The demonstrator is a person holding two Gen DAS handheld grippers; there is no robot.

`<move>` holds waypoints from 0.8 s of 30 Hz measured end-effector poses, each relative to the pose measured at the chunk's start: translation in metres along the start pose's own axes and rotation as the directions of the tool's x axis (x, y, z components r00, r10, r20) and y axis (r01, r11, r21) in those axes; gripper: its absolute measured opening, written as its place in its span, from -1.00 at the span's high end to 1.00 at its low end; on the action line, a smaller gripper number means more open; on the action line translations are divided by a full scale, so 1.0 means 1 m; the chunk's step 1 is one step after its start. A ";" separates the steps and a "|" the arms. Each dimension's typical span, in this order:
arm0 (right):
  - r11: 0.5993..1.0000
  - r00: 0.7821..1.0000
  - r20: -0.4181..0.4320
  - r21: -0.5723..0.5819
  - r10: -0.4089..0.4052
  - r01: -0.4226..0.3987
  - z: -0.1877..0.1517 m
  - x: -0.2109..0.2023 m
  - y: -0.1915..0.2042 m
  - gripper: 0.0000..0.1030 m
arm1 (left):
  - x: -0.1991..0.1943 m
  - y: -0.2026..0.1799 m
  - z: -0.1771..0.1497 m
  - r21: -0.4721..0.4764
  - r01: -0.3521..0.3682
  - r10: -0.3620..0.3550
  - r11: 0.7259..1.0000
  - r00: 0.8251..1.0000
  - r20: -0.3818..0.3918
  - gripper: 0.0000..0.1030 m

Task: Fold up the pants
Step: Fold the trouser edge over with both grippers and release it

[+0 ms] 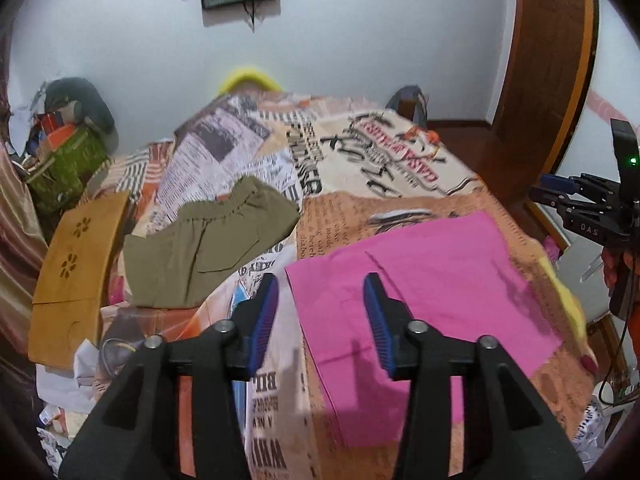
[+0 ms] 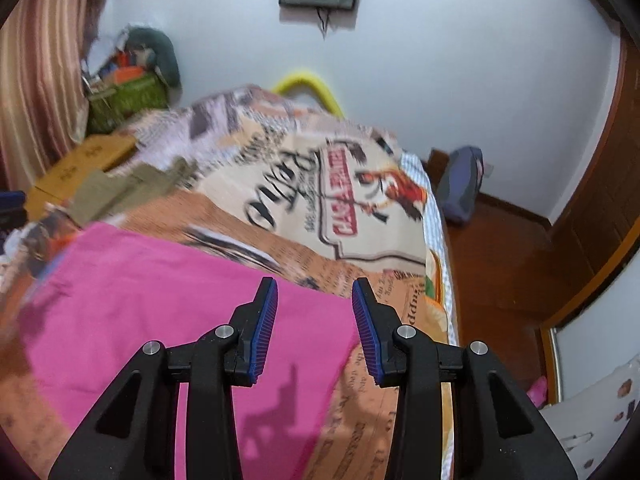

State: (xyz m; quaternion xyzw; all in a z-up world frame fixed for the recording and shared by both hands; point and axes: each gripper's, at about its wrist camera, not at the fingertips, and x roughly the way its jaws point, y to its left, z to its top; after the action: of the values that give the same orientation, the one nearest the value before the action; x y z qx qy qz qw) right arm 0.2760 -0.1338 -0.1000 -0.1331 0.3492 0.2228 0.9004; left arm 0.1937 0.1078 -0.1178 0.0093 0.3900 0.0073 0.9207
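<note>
Pink pants (image 1: 420, 280) lie flat on the printed bedspread (image 1: 360, 160), folded into a neat block; they sit just below and in front of both your grippers, touching neither. Their long side seems to run from near you out toward the far wall, tilted a bit to your right. Your left gripper (image 1: 320, 312) hangs over their left edge with its blue pads apart and nothing between them; your right gripper (image 2: 314, 320) hangs over their right edge, also let go and holding nothing; both look about as near. If one more fold is needed, I think you must reach down and forward to the near corners. Olive pants (image 1: 200, 248) lie apart to the left, beside a brown box (image 1: 76, 256).
</note>
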 end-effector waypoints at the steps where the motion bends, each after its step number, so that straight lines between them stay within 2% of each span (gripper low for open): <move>1: 1.000 1.000 0.017 0.001 0.009 -0.009 0.001 -0.009 0.004 0.31 | -0.008 -0.003 -0.001 0.001 0.000 0.000 1.000 1.000 0.015 0.02; 4: 1.000 0.998 0.053 0.002 0.031 -0.032 0.001 -0.030 0.014 0.26 | -0.030 -0.009 -0.009 -0.002 0.011 -0.011 1.000 0.999 0.047 -0.16; 7: 0.998 0.995 0.086 0.011 0.056 -0.057 -0.006 -0.048 0.024 0.06 | -0.045 -0.016 -0.020 0.009 0.018 -0.019 1.000 0.998 0.065 -0.36; 10: 0.997 0.992 0.103 0.017 0.073 -0.075 -0.012 -0.056 0.033 0.06 | -0.052 -0.021 -0.033 0.006 0.036 -0.036 0.999 0.997 0.066 -0.48; 17: 0.992 0.990 0.084 0.042 0.111 -0.115 -0.037 -0.059 0.056 0.05 | -0.037 -0.020 -0.069 -0.074 0.117 -0.119 0.990 0.993 -0.022 -0.49; 24: 0.988 0.990 0.020 0.054 0.143 -0.144 -0.065 -0.043 0.074 0.05 | -0.010 -0.017 -0.103 -0.183 0.184 -0.209 0.966 0.969 -0.130 -0.49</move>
State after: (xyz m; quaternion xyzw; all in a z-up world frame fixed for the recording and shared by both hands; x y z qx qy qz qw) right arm 0.1744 -0.1089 -0.1230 -0.0809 0.3569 0.2782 0.8881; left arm 0.1129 0.0915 -0.1829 -0.1084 0.4543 -0.0506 0.8828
